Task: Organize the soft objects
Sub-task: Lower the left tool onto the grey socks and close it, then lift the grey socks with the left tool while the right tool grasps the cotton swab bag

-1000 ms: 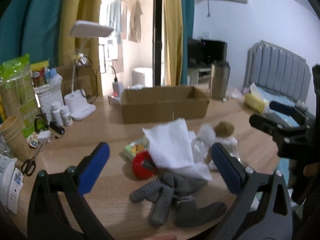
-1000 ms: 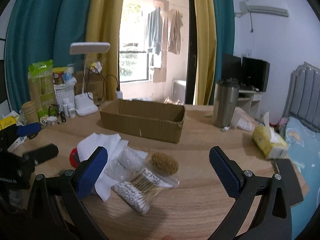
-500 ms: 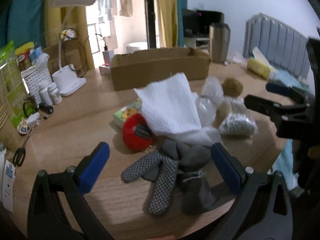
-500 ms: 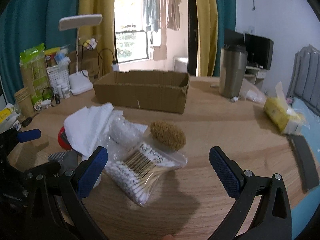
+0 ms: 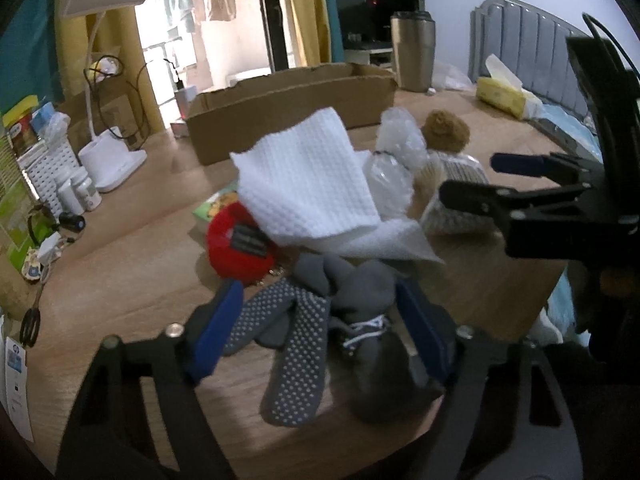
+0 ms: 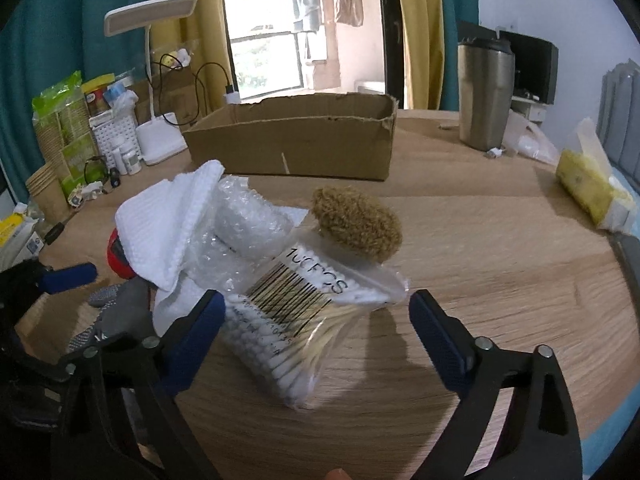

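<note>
Two grippers are being held low over a wooden table (image 6: 500, 248), with a heap of soft things between them. At the far left of the right wrist view, paper cups (image 6: 44, 192) and a white desk lamp (image 6: 160, 142) are being kept at the table's edge. Next, the left gripper (image 5: 320, 328) is being held partly open around the grey dotted gloves (image 5: 296, 344); whether its blue pads are pressing the fabric cannot be told. Just behind the gloves a red round object (image 5: 240, 242) is being half covered by a white waffle cloth (image 5: 308, 184). Bubble wrap (image 6: 244, 224) is lying against the cloth's right side. The right gripper (image 6: 316, 332) is being held wide, its jaws either side of a bag of cotton swabs (image 6: 296, 320), not touching it. A brown fuzzy pad (image 6: 356, 228) is resting on the bag's far end. Behind the heap an open cardboard box (image 6: 296, 140) is standing, with a steel tumbler (image 6: 484, 92) and a yellow tissue pack (image 6: 592, 184) further right.
</note>
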A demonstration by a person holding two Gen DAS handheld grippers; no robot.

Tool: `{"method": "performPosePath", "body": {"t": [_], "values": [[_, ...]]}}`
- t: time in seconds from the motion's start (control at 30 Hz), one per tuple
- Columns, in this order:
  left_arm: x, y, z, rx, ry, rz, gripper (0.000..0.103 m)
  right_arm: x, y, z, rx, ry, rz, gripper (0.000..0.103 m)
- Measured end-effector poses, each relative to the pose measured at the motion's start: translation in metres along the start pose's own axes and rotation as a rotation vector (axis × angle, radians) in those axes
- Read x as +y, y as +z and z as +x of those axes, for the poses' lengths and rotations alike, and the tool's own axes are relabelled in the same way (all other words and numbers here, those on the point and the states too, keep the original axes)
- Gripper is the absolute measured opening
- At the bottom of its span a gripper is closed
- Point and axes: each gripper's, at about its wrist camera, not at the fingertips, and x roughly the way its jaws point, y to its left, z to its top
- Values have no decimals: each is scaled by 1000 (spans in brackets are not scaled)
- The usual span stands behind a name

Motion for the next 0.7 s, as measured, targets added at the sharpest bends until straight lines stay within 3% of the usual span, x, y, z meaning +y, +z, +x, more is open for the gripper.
{"method": "performPosePath", "body": {"t": [0.2, 0.37, 0.47, 0.7], "values": [[-2, -2, 5, 27, -34, 11, 60, 4, 1, 4, 22, 29, 1, 83], [-2, -1, 7, 41, -72, 8, 55, 7, 1, 6, 38, 58, -4, 66], [-3, -1, 8, 52, -103, 2, 43, 8, 1, 5, 43, 70, -7, 59], [0, 0, 7, 54, -148, -21, 35, 6, 2, 1, 38, 90, -1, 47]]}}
